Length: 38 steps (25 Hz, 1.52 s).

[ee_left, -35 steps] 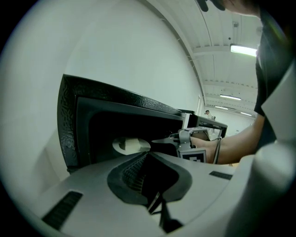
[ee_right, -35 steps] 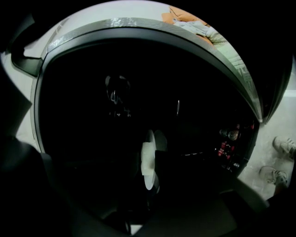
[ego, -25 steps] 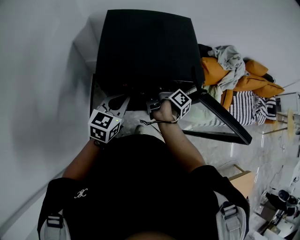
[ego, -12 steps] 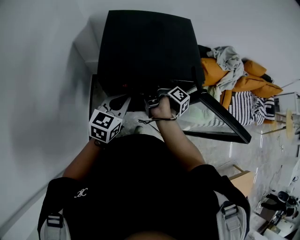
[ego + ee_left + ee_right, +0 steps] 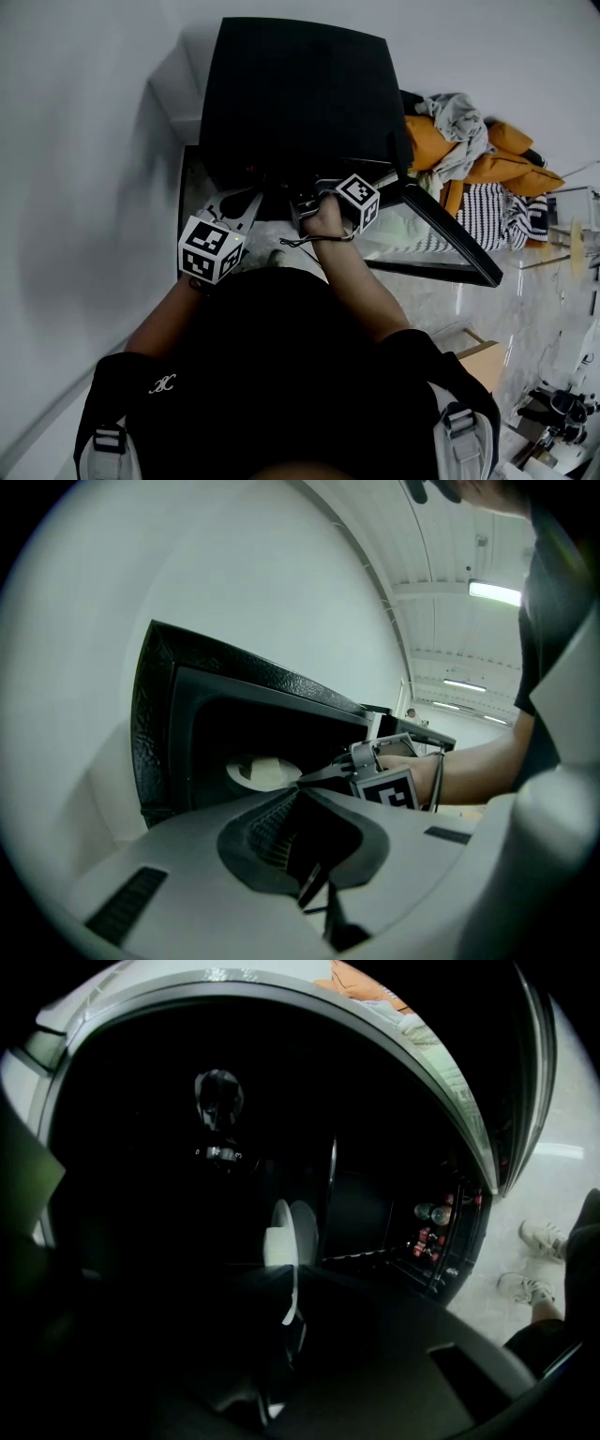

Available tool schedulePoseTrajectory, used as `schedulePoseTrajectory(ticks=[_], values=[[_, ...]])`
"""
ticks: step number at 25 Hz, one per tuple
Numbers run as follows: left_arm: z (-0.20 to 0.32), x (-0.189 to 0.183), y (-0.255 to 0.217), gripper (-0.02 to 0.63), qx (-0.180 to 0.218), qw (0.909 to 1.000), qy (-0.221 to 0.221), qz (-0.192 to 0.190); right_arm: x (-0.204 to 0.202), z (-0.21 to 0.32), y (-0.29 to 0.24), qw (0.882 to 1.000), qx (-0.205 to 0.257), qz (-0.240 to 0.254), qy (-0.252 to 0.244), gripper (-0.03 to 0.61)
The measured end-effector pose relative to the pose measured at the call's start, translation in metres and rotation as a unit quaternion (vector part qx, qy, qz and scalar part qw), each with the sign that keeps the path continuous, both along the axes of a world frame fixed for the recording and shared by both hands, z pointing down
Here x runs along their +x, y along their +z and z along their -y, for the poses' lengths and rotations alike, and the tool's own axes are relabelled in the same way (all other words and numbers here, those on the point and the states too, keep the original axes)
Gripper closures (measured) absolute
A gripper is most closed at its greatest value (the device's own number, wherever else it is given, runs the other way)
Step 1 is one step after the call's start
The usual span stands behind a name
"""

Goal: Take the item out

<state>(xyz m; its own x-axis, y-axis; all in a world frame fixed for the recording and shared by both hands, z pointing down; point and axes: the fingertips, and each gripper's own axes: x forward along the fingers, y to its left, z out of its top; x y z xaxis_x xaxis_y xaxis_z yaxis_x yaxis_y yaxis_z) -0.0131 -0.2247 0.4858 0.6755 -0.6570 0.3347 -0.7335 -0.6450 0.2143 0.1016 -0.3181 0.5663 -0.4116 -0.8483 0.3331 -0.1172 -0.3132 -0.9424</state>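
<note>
Head view first: a person in a black top stands over a boxy black oven-like cabinet [image 5: 291,94] set against a white wall, and its glass door with a black frame [image 5: 441,239] is swung open to the right. Off to the far right there's a heap of orange, grey and striped clothes [image 5: 469,150]. The right gripper [image 5: 305,202] is poked into the cabinet's opening, and the left gripper [image 5: 234,204] hangs just outside it on the left, near the front edge. Right gripper view is really dark, but you can make out a round white plate [image 5: 281,1241] standing on edge inside the cabinet. Its rim runs down between the two jaws, so the right gripper [image 5: 286,1279] looks closed on that rim. The person's white sneakers [image 5: 539,1237] show on the pale floor at the right. In the left gripper view, the left gripper [image 5: 298,803] has its jaws pretty much together with nothing in them. Past it the same plate [image 5: 262,772] sits inside the dark cavity, with the tip of the right gripper [image 5: 323,773] right at the plate's right edge.
</note>
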Motion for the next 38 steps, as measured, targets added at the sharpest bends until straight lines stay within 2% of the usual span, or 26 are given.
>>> schedulePoseTrajectory(ticks=[18, 22, 24, 26, 38], values=[[0.008, -0.003, 0.003, 0.606, -0.003, 0.9999, 0.011, -0.001, 0.002, -0.029, 0.000, 1.000, 0.009, -0.003, -0.022, 0.554], [0.009, -0.003, 0.003, 0.606, -0.006, 0.9999, 0.014, -0.002, -0.006, -0.031, 0.000, 0.999, 0.018, -0.003, -0.042, 0.552], [0.009, -0.002, 0.004, 0.606, -0.007, 0.9998, 0.017, -0.001, -0.011, -0.028, -0.001, 0.999, 0.023, 0.000, -0.048, 0.528], [0.009, -0.002, 0.005, 0.606, -0.008, 0.9998, 0.019, 0.000, -0.015, -0.024, -0.001, 0.999, 0.023, 0.007, -0.048, 0.510], [0.013, -0.018, 0.007, 0.606, -0.011, 0.9999, 0.001, 0.006, -0.023, -0.014, 0.007, 0.999, -0.002, 0.042, -0.024, 0.511]])
